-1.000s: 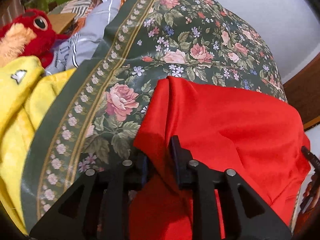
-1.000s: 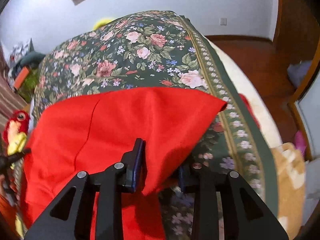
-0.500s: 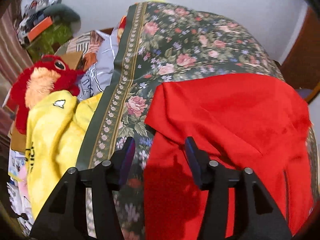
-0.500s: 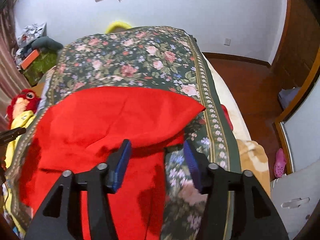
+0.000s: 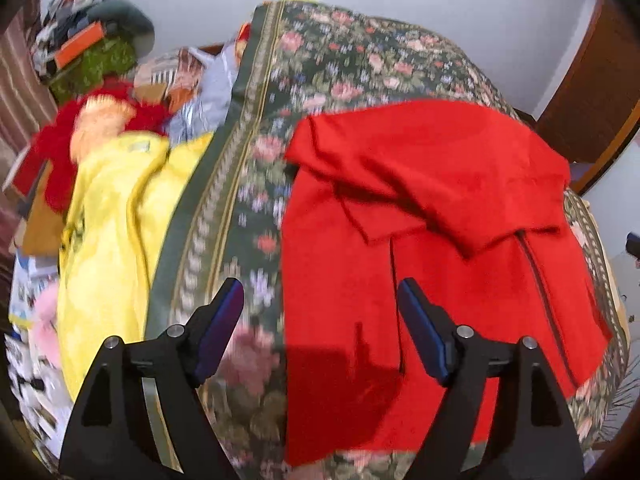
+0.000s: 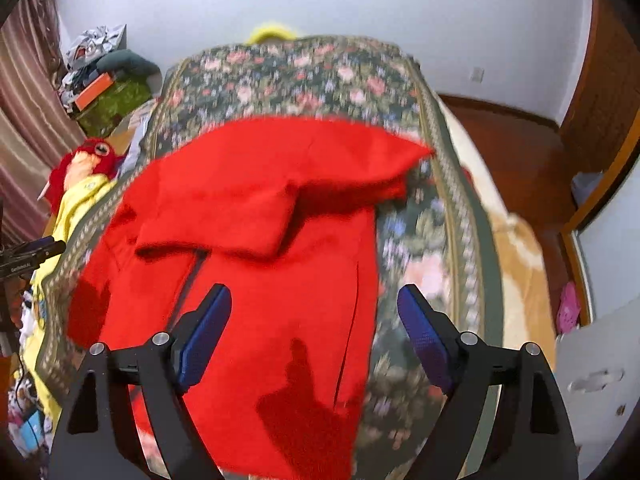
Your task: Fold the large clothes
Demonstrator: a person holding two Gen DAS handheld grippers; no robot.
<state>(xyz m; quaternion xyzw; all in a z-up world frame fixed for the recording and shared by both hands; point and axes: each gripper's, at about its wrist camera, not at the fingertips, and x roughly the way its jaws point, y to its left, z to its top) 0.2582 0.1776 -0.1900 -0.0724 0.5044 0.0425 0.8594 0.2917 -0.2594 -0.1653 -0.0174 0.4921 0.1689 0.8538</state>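
Red garment [image 5: 420,248] hangs free of both claws: the left gripper [image 5: 320,316] and right gripper [image 6: 314,324] have just been opening, jaws now spread wide with nothing between them, poised above the cloth. It lies on the floral bedspread [image 5: 256,216], nearer the bed's foot edge, its far part doubled back toward the near hem. A yellow garment [image 5: 108,216] sits beyond the bedspread's left border. The fabric looks soft, limp and light, likely to sag and crease when lifted, not slippery. Best hold, I judge: the two outer corners of the folded edge, pinching both layers together.
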